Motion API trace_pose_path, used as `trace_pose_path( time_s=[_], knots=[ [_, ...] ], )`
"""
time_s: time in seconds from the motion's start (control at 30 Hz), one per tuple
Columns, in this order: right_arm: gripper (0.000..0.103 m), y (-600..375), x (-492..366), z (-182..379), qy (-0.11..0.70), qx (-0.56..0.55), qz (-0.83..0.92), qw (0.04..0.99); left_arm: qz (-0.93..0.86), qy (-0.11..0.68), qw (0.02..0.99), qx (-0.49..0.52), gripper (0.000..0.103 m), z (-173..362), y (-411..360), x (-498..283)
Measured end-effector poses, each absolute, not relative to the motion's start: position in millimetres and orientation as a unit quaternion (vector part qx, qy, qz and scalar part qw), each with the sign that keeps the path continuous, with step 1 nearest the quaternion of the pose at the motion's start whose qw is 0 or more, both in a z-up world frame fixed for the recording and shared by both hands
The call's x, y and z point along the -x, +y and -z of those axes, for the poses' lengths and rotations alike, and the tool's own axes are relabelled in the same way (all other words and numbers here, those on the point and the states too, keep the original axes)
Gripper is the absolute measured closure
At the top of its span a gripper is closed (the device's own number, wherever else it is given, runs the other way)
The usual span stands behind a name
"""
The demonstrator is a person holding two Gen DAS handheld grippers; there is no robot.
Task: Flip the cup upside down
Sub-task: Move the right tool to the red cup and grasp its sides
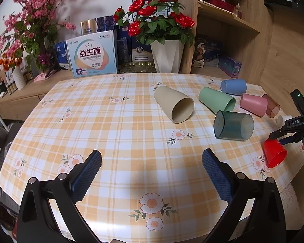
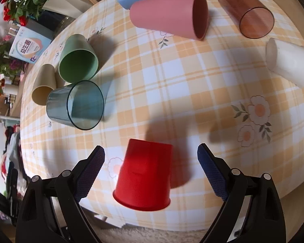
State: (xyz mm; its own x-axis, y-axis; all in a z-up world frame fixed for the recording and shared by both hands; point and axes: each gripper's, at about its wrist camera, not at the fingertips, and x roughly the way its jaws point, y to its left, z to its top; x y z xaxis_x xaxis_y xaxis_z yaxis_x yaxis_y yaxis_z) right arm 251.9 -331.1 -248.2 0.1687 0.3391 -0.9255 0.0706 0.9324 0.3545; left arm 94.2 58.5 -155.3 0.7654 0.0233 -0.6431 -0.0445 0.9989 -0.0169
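Note:
A red cup [image 2: 145, 174] stands upside down near the table's front edge, between the open jaws of my right gripper [image 2: 151, 154], which touch nothing. The cup also shows in the left wrist view [image 1: 274, 152] under the right gripper [image 1: 281, 136]. My left gripper [image 1: 152, 159] is open and empty above the checked tablecloth [image 1: 121, 133]. Several cups lie on their sides: beige [image 1: 175, 104], green [image 1: 216, 100], clear teal [image 1: 234, 125], blue [image 1: 234, 86], pink [image 2: 170, 15], brown clear [image 2: 246, 12] and white [image 2: 289, 63].
A white pot of red roses [image 1: 167, 54], boxes [image 1: 92, 53] and pink flowers [image 1: 30, 20] stand behind the table. A wooden shelf unit [image 1: 233, 30] is at the back right. The table edge [image 2: 172, 220] runs close below the red cup.

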Motion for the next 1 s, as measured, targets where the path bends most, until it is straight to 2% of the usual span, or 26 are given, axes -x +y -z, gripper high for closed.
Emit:
trace_pose_path(
  time_s=[0.1, 0.13, 0.17, 0.37, 0.57, 0.8, 1.0],
  knots=[
    [0.015, -326.3, -254.7, 249.9, 0.643, -0.154, -0.091, 0.745, -0.019, 0.344, 0.939, 0.018, 0.006, 156.5, 59.8, -94.7],
    [0.018, -324.1, -255.5, 250.4, 0.645, -0.151, -0.092, 0.744, -0.019, 0.345, 0.938, 0.019, 0.006, 156.6, 60.0, -94.9],
    [0.03, -321.9, -256.1, 251.0, 0.647, -0.148, -0.091, 0.742, -0.019, 0.344, 0.938, 0.019, 0.006, 156.4, 60.2, -95.0],
    [0.032, -319.7, -257.3, 257.1, 0.657, -0.143, -0.084, 0.736, -0.018, 0.347, 0.937, 0.02, 0.006, 157.6, 60.0, -95.9],
    [0.052, -319.9, -259.6, 262.5, 0.66, -0.155, -0.081, 0.731, -0.019, 0.352, 0.936, 0.023, 0.006, 159.0, 59.1, -95.6],
    [0.052, -327.3, -251.5, 255.4, 0.64, -0.16, -0.092, 0.746, -0.019, 0.353, 0.935, 0.024, 0.006, 158.2, 57.4, -94.9],
    [0.052, -323.9, -225.9, 239.1, 0.59, -0.119, -0.107, 0.791, -0.016, 0.359, 0.933, 0.03, 0.006, 156.9, 52.1, -93.6]
  ],
)
